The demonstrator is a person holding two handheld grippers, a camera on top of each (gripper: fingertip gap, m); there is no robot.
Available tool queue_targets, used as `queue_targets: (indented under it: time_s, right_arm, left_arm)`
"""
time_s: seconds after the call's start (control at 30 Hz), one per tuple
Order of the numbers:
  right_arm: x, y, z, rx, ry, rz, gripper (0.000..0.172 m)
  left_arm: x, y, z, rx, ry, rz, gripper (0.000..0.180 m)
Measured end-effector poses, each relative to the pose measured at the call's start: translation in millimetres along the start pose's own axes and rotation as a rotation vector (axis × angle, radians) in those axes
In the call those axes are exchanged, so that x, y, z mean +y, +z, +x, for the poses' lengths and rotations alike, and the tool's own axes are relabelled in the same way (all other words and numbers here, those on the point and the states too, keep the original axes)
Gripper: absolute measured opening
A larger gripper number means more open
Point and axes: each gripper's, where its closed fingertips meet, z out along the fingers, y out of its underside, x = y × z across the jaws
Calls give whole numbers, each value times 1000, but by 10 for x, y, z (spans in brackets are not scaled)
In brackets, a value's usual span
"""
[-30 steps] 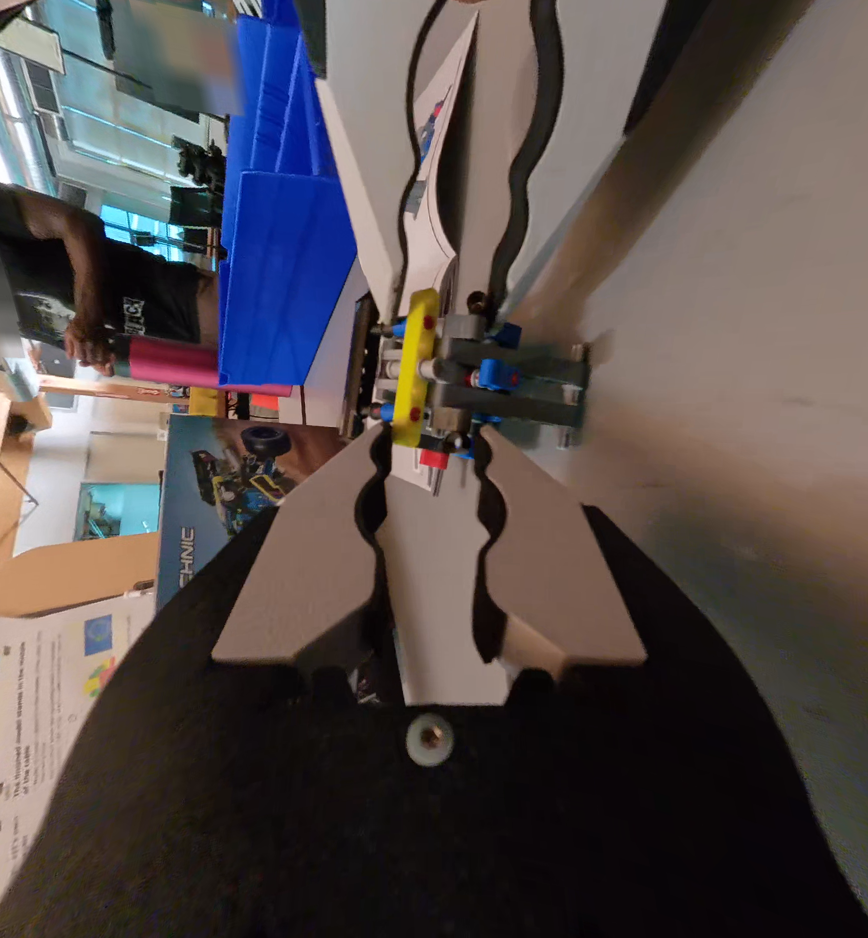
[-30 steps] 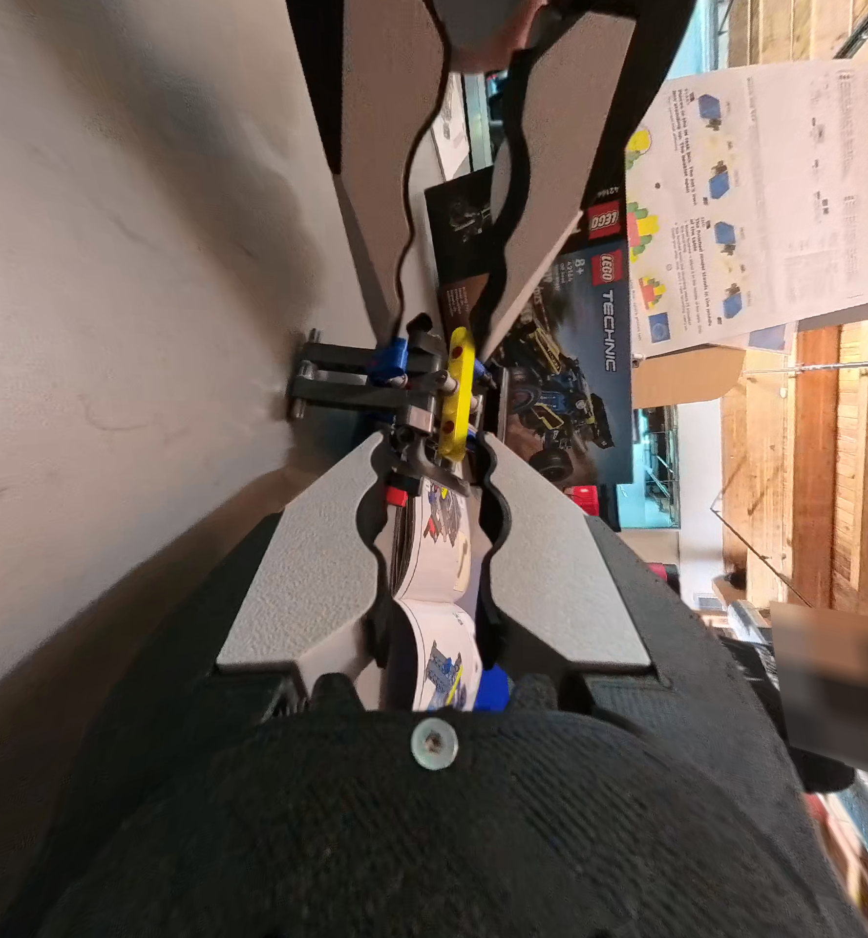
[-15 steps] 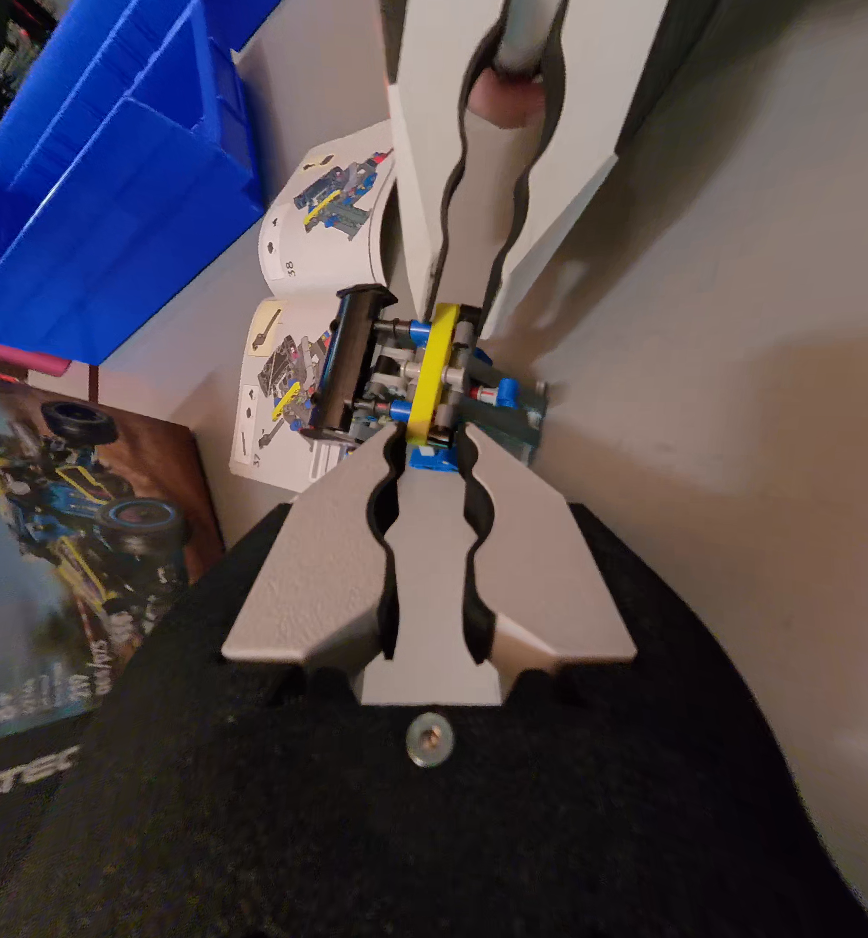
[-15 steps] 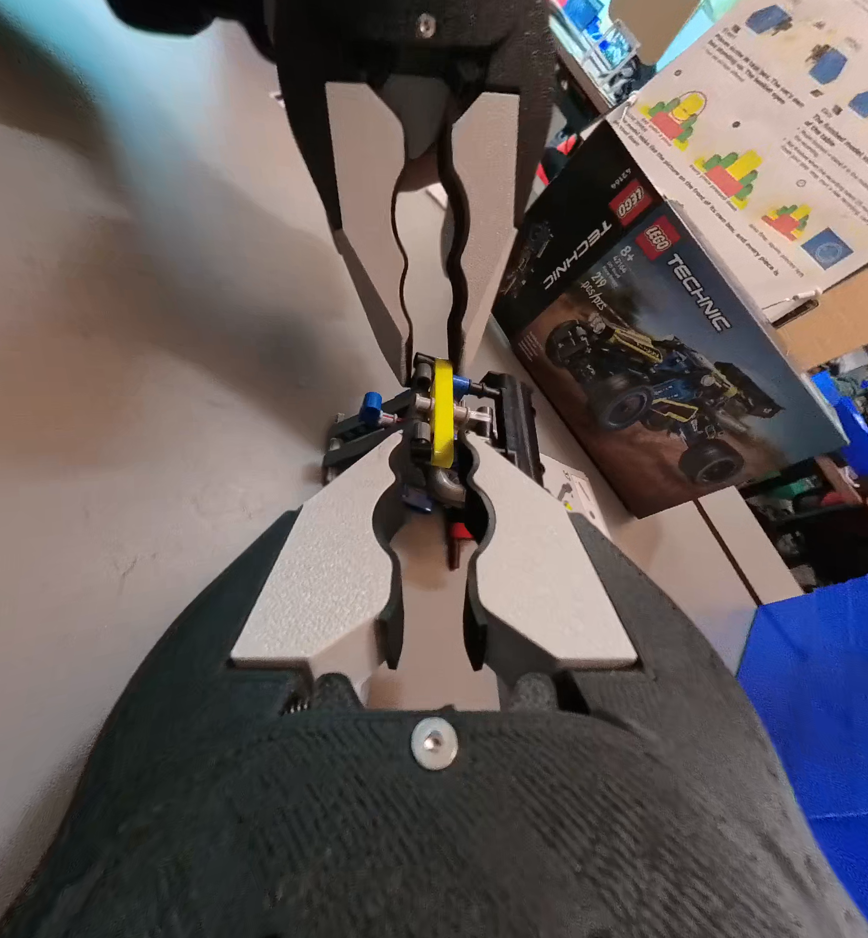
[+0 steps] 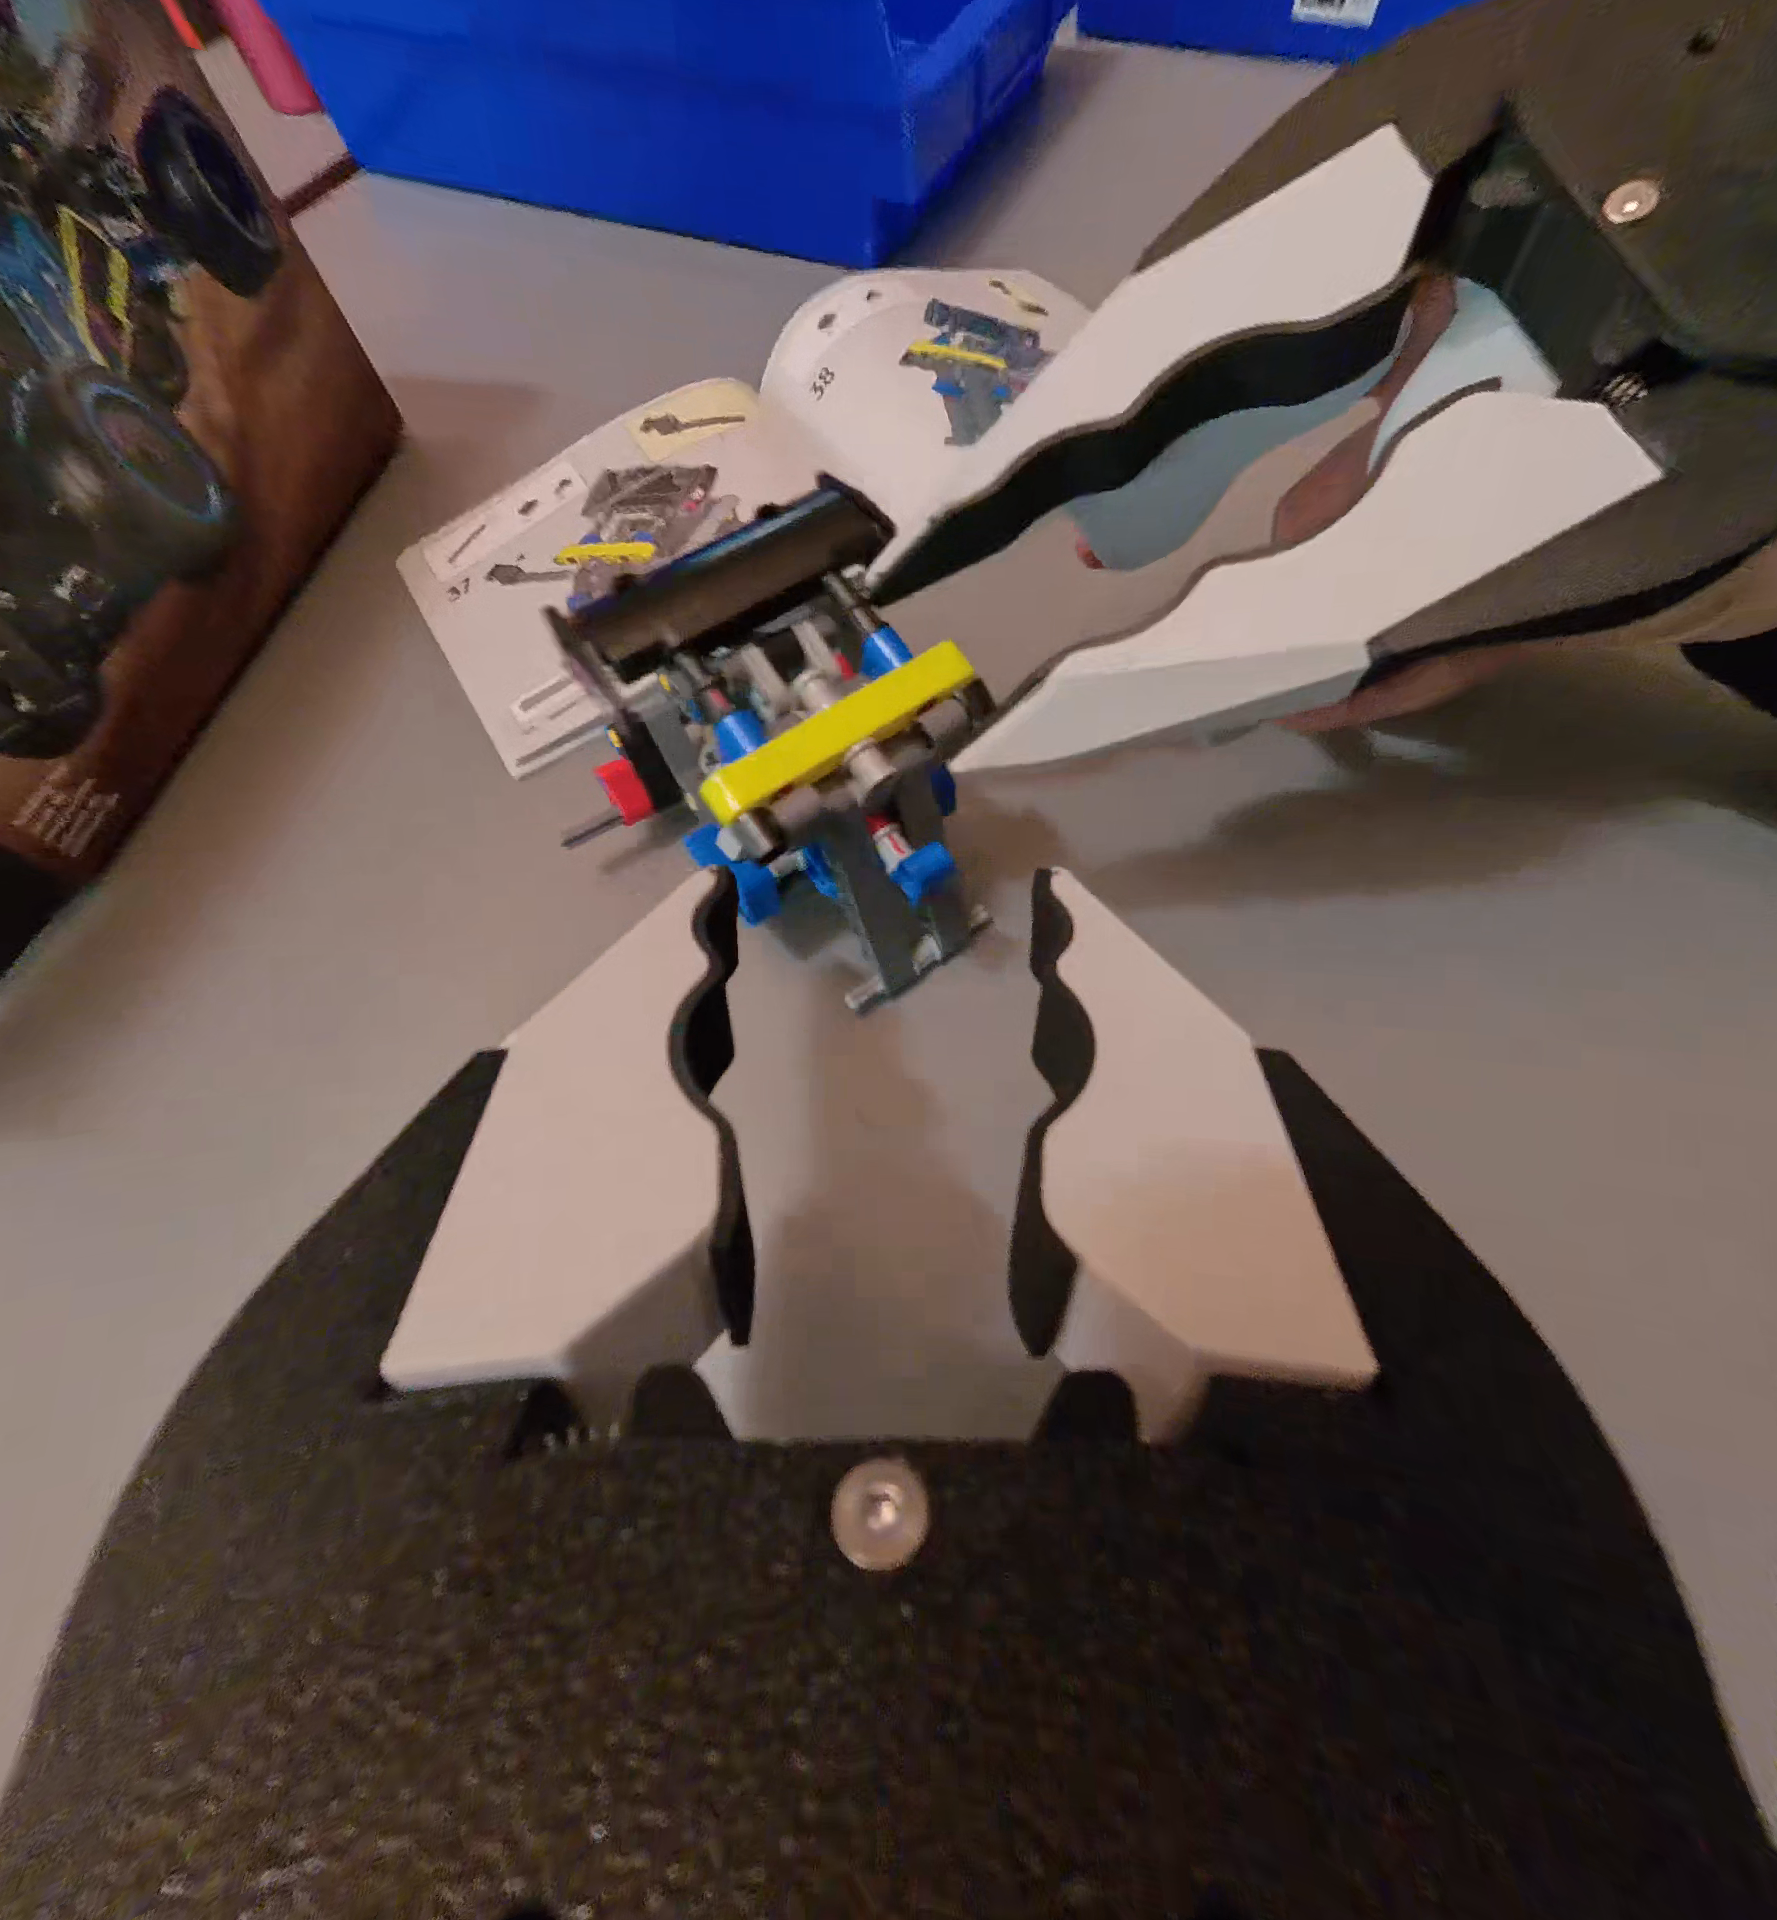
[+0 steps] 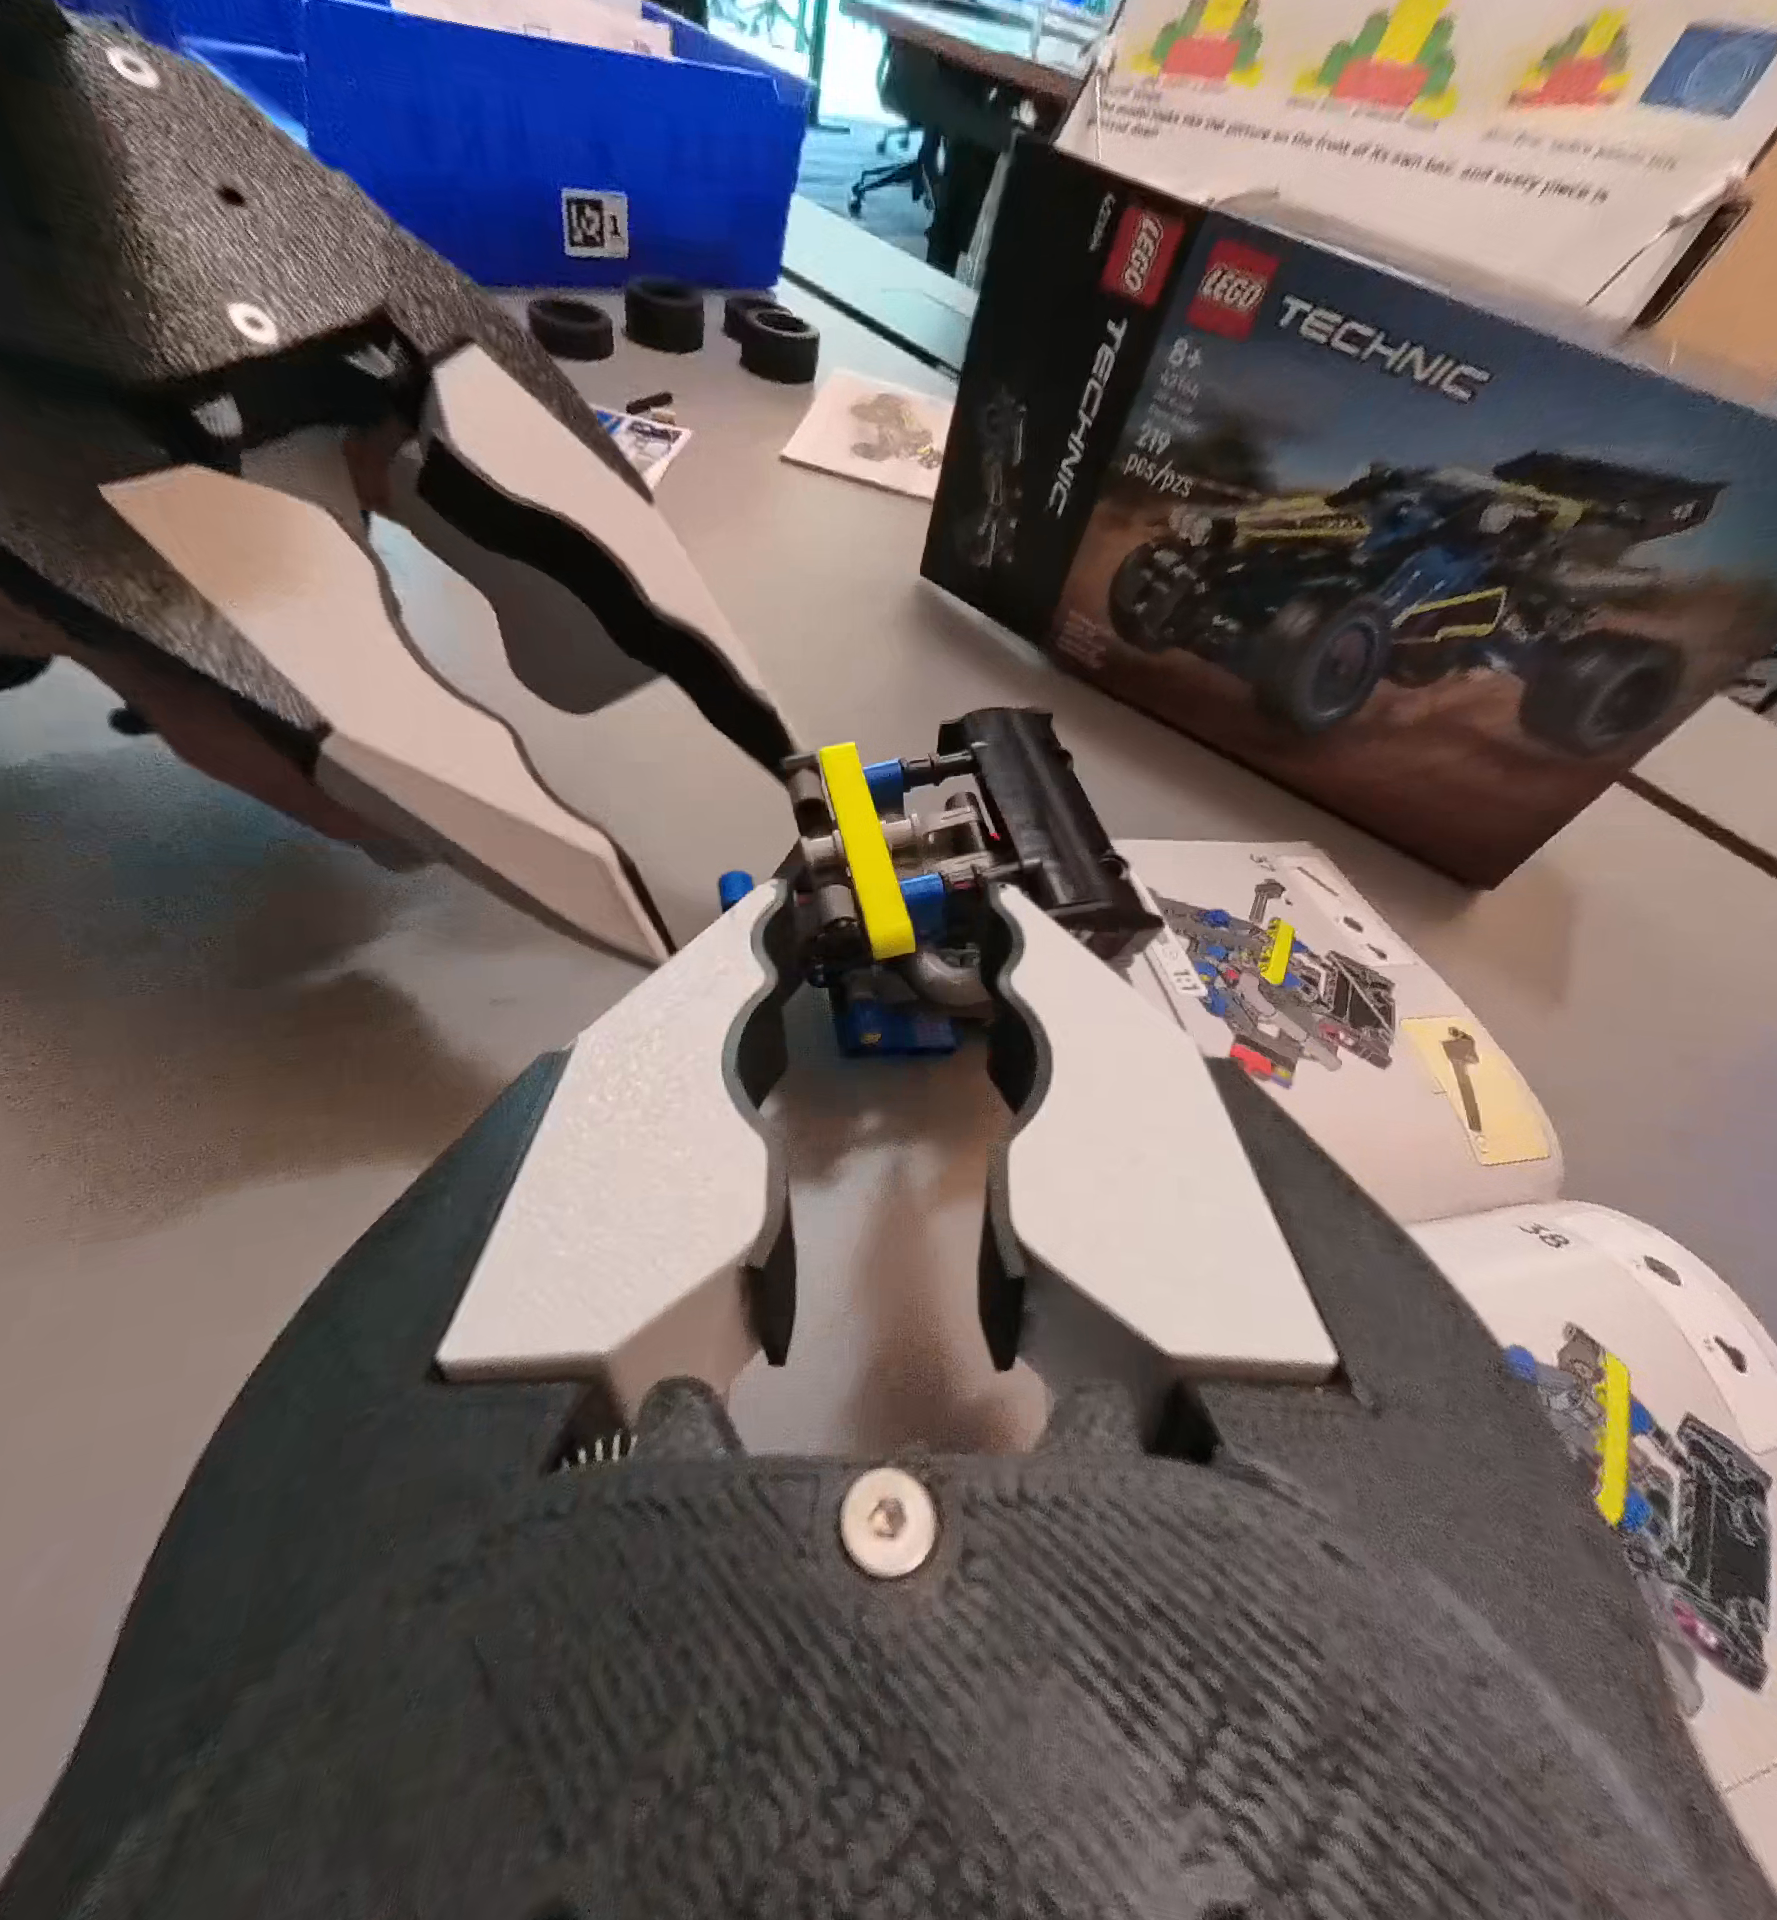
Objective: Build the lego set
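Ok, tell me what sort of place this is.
Most likely a workshop or lab bench set up for toy-brick model building: a grey table carries a half-built brick model, an open instruction booklet, the set's box and blue storage bins. Office chairs show beyond.

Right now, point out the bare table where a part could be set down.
Free: the grey table left of the brick model, below the left tongs. Crowded: booklet, set box, loose tyres by the blue bins.

Black textured hand-held gripper (image 5: 879, 883), grey wavy-edged fingers (image 5: 593, 1143), silver screw (image 5: 879, 1512)
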Motion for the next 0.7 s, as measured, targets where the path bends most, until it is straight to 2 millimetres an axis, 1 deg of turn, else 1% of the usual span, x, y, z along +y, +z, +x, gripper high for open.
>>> queue_targets:
  time_s: [0.03,0.07,0.1,0.13,0.2,0.27,0.3,0.37,0.4,0.47,0.5,0.6,0.67,0.7]
  right_arm:
    - [1,11,-14,2,-9,-1,28]
    - [23,26,-20,5,-15,-16,28]
    - [55,38,-36,3,-27,-39,27]
    - [76,49,-34,13,-42,-56,23]
    - [77,60,-34,32,-68,-71,20]
    - [80,64,-26,38,-27,-90,20]
    - [76,67,-26,40,10,-90,20]
    - [31,75,-49,33,146,-51,20]
    - [13,81,-43,40,237,-40,21]
    - [-52,88,-68,40,348,2,20]
    - [-67,96,-89,33,404,10,21]
    - [-149,105,-164,-7,565,52,20]
    - [-195,114,-192,-28,659,82,20]
    - [-209,121,-202,-39,710,100,20]
  left_arm:
    - [14,33,15,-3,-3,-16,53]
    - [21,65,-4,-22,-1,-24,52]
    - [28,98,-30,-40,8,-31,52]
    - [29,123,-55,-55,18,-34,52]
    - [8,156,-137,-106,40,-17,46]
    - [-4,164,-170,-120,79,6,43]
    - [-23,155,-176,-122,92,26,43]
    - [-76,108,-199,-137,140,88,45]
    - [-74,78,-201,-139,127,99,45]
    - [-24,39,-149,-110,80,85,54]
    - [-12,8,-153,-124,64,87,55]
    - [-108,-96,-117,-151,64,169,49]
    - [-142,-144,-157,-196,82,196,48]
    - [-153,-166,-180,-211,80,206,45]
